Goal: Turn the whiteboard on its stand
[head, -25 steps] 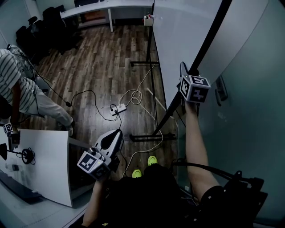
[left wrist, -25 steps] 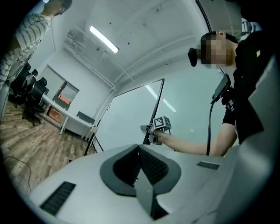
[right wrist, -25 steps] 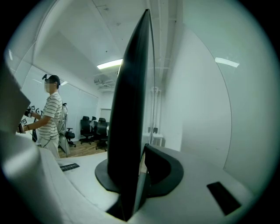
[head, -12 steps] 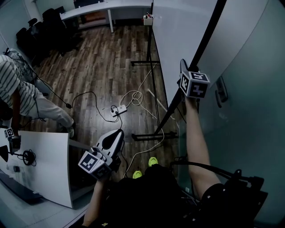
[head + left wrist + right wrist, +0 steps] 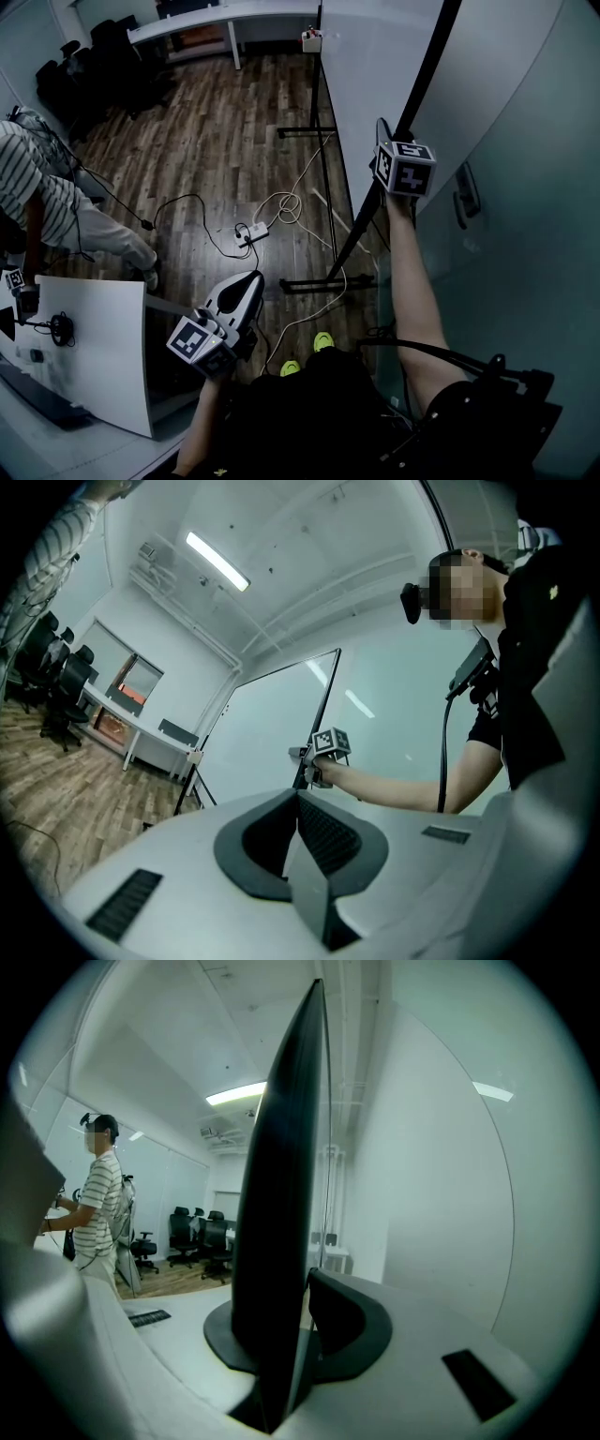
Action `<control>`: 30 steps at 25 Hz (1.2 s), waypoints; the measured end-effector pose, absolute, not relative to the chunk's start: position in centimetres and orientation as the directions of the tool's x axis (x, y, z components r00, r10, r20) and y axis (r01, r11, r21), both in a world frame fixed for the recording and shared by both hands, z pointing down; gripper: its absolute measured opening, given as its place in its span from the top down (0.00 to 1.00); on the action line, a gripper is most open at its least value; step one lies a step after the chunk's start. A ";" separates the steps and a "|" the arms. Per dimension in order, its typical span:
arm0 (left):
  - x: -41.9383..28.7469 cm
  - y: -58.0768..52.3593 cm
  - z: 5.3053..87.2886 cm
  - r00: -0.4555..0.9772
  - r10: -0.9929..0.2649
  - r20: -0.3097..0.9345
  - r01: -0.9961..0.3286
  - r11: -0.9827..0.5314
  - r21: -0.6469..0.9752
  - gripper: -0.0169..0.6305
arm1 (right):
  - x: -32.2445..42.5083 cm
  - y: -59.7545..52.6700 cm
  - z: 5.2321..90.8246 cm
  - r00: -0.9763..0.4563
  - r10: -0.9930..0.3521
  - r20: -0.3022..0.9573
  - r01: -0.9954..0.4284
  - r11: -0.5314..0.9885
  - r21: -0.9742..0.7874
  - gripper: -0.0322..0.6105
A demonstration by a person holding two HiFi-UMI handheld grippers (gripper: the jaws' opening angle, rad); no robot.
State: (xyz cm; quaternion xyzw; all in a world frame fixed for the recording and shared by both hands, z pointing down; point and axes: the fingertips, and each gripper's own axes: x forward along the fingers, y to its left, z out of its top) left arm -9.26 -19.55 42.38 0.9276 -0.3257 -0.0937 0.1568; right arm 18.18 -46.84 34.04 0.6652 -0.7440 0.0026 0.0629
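The whiteboard [image 5: 375, 75] stands upright on a black stand [image 5: 314, 283], its black side frame [image 5: 429, 80] running up at the right. My right gripper [image 5: 386, 131] is shut on that frame at arm's length. In the right gripper view the black frame [image 5: 277, 1194] fills the gap between the pads [image 5: 342, 1312]. My left gripper [image 5: 242, 283] hangs low by my left hip, away from the board, jaws together with nothing in them. The left gripper view shows its pads [image 5: 323, 832] meeting, and beyond them the right gripper [image 5: 314, 757] on the board [image 5: 262, 742].
Cables and a power strip [image 5: 251, 230] lie on the wooden floor by the stand's feet. A white table [image 5: 94, 347] stands at lower left, with a person in a striped shirt [image 5: 28, 178] beside it. Office chairs [image 5: 103, 56] and a long desk [image 5: 225, 14] line the back. A glass wall [image 5: 525, 216] is on the right.
My right gripper has moved up the picture, away from me, still clamped on the frame, and the board's edge has gone with it. The left gripper has barely shifted.
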 end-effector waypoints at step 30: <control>-10.5 -15.6 42.1 0.766 -0.637 -0.087 -0.570 -0.735 0.367 1.00 | 18.1 -47.0 34.6 -0.093 -0.991 0.099 -0.992 0.101 0.078 0.85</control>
